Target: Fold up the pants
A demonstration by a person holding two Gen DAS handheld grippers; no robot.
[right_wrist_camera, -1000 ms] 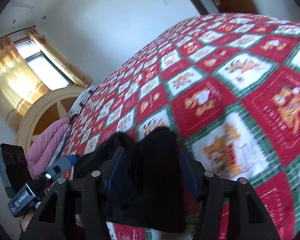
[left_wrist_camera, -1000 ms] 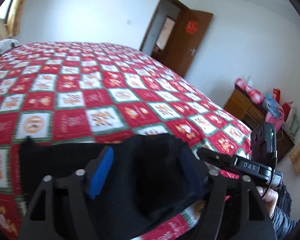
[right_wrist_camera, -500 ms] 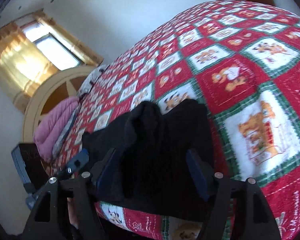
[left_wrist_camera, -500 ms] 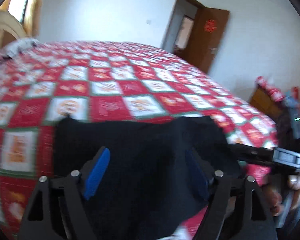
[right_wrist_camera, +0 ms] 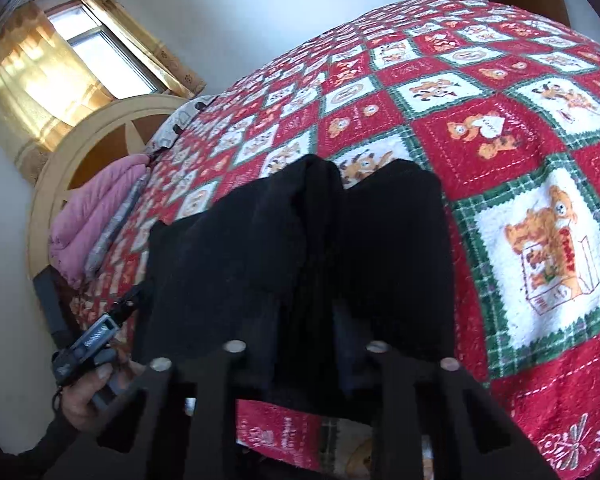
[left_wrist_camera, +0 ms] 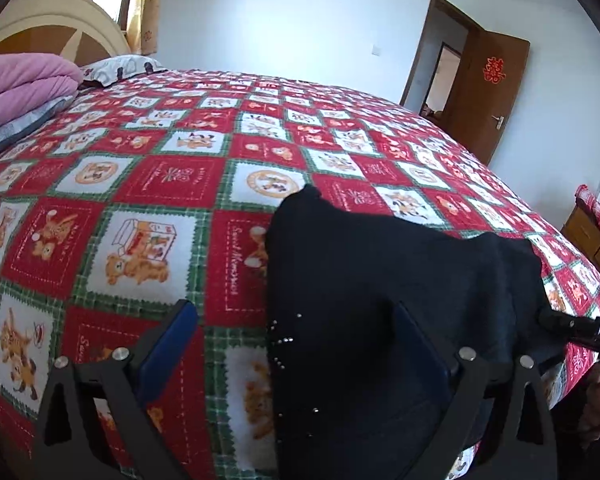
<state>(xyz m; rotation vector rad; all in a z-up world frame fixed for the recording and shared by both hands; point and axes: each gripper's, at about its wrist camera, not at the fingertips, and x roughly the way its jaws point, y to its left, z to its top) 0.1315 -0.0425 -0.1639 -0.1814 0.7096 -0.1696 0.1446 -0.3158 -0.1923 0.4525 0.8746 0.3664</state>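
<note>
The black pants (left_wrist_camera: 384, 288) lie in a folded bundle near the front edge of the bed with the red patchwork quilt (left_wrist_camera: 172, 184). My left gripper (left_wrist_camera: 296, 340) is open; its left blue pad is over bare quilt and its right pad is over the pants' left edge, holding nothing. In the right wrist view the pants (right_wrist_camera: 300, 248) lie bunched with a ridge down the middle. My right gripper (right_wrist_camera: 306, 344) is shut on the near edge of the pants, its fingers close together on the cloth.
A pink duvet (left_wrist_camera: 20, 84) and pillow (left_wrist_camera: 116, 70) lie at the head of the bed by a cream headboard (right_wrist_camera: 96, 128). A brown door (left_wrist_camera: 484, 92) stands open at the back right. A wooden cabinet (left_wrist_camera: 588, 232) is beside the bed's right.
My left gripper let go of the pants and swung left, now open with quilt under its left pad. My right gripper closed on the pants' near edge. The pants now rest on the bed.
</note>
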